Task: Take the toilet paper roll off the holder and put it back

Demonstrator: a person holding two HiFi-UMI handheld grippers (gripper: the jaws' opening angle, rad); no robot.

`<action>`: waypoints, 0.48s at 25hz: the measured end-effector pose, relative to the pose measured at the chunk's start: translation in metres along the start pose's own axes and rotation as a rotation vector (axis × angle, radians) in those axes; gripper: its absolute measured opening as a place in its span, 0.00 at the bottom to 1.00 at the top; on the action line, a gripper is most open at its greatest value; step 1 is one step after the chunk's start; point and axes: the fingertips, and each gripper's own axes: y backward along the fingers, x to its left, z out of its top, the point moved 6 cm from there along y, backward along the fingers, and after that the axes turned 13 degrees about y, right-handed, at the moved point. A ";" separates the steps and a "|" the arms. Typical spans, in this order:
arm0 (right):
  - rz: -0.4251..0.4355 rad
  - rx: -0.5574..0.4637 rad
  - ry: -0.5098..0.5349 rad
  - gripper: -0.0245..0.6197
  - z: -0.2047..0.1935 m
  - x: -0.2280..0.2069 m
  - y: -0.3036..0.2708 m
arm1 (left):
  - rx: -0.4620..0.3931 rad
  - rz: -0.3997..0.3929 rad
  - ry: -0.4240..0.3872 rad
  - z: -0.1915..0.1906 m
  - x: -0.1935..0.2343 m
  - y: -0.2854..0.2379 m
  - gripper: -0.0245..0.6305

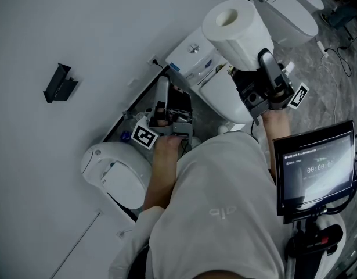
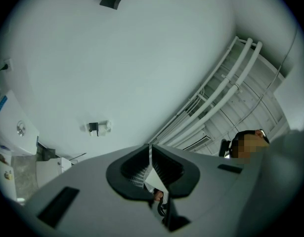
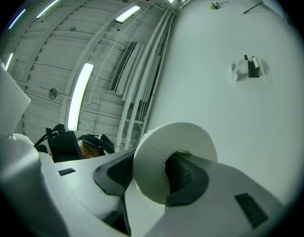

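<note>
Holding the toilet paper roll [image 1: 235, 28] clear of the wall, the right gripper [image 3: 166, 176] has its jaws closed on the roll's sides, one pad on each side. The hollow core faces up toward the head camera.

The holder [image 1: 59, 83] is a small black bracket fixed to the grey wall [image 1: 108, 16]. It is bare, and the roll is well apart from it. This could be the roll just lifted off or the roll on its way back.

The left gripper [image 2: 151, 150] is low beside the person's body with its jaws drawn together at the tips. A pale sliver shows between the pads; I cannot tell what it is.

Handling (judgement):
- The roll is probably light and soft, and it gives under a pinch.
- The outer sheets are loose enough to slip or unwind.
- The core is likely the stiffest part.
- The best hold looks to be across the body at mid-length, with moderate pressure.
- The core mouth should stay unblocked for the bracket arm.

Writing:
- The screen [image 1: 316, 168] shows a timer beginning 00:00; the line above it is too small to read.
- The blue label [image 1: 175, 68] on the toilet tank [image 1: 193, 56] is not legible.
- Square black-and-white markers show on both gripper cubes.
</note>
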 end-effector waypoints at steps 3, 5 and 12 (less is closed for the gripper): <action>-0.004 0.000 0.013 0.32 0.001 0.000 -0.001 | 0.011 -0.001 0.010 0.000 0.001 -0.003 0.05; -0.022 -0.007 0.029 0.32 0.003 -0.001 -0.002 | 0.020 0.004 0.038 0.003 0.004 -0.008 0.05; -0.032 -0.008 0.040 0.32 0.002 0.002 0.002 | 0.081 0.056 0.005 0.000 0.007 -0.013 0.05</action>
